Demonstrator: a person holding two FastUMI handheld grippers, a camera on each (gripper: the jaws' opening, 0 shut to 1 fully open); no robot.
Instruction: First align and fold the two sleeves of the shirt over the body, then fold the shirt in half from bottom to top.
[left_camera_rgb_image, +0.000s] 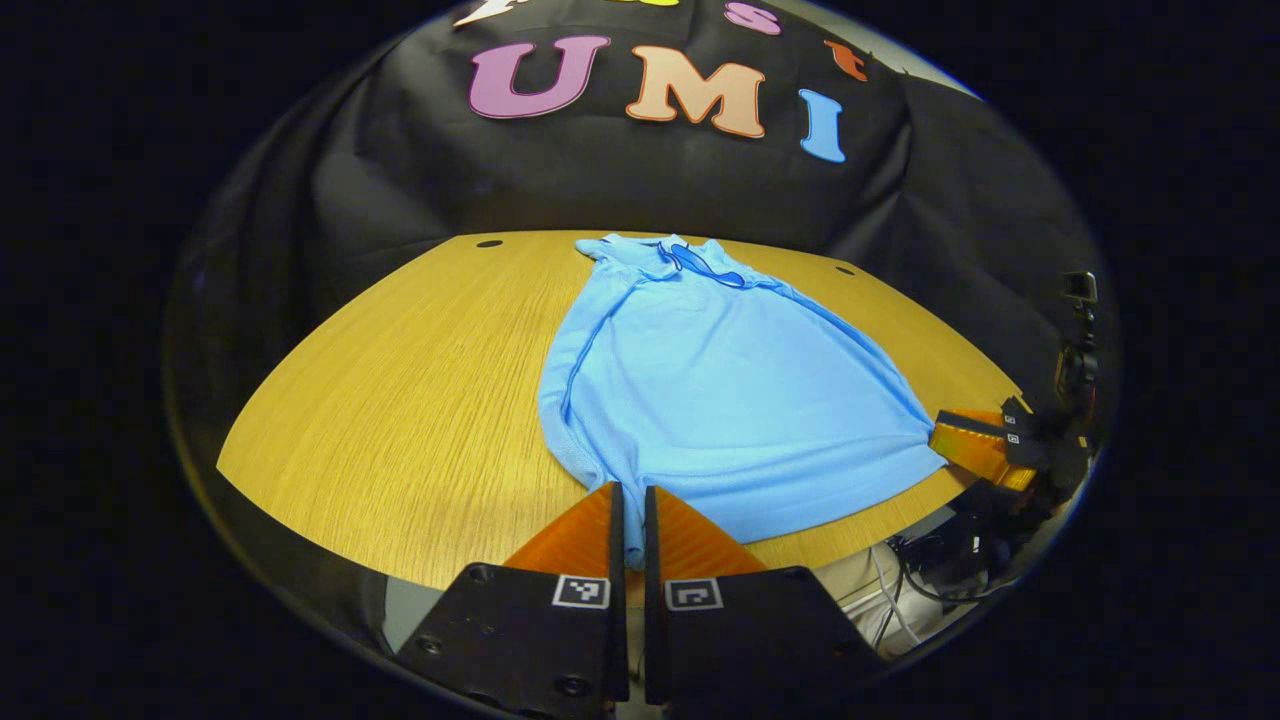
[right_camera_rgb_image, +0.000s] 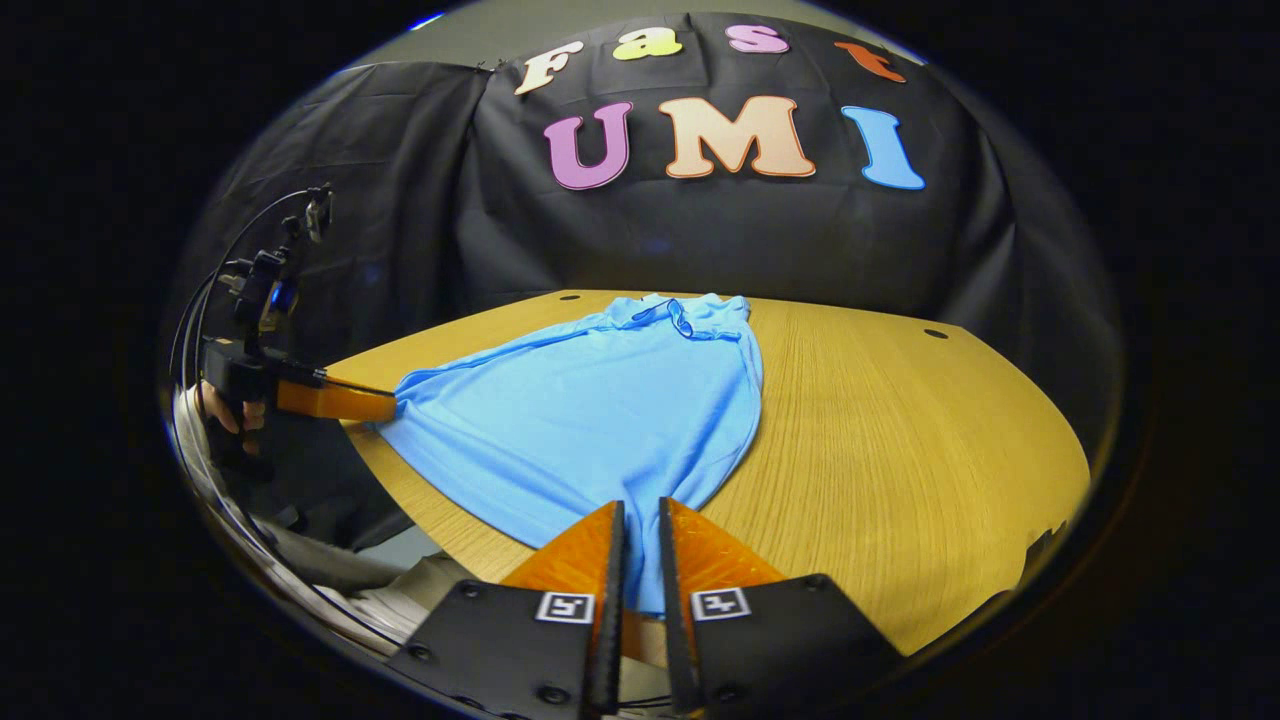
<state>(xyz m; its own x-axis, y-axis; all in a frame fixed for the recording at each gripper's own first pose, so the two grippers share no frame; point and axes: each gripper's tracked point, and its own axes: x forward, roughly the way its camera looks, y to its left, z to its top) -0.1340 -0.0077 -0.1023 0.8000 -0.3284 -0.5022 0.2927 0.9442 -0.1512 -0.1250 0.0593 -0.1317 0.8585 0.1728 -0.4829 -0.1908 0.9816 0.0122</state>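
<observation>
Blue shirt hem on wooden table | left hand-held gripper pinches its corner | right hand-held gripper seemingly pinches other corner

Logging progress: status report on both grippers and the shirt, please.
Left gripper and right gripper shut on shirt hem corners. Sleeves folded. Table ahead unobstructed.

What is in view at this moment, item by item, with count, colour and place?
shirt: one, light blue, flat on the table, collar at the far end, sleeves already folded in, hem at the near edge.
table: one, light wood, in front of the black cloth wall.
cables: a few, dark, below the table's near edge.
left gripper: one, jaws closed on the hem's left corner.
right gripper: one, jaws closed on the hem's right corner.
hand: one, holding the left gripper, seen in the right gripper view.
</observation>
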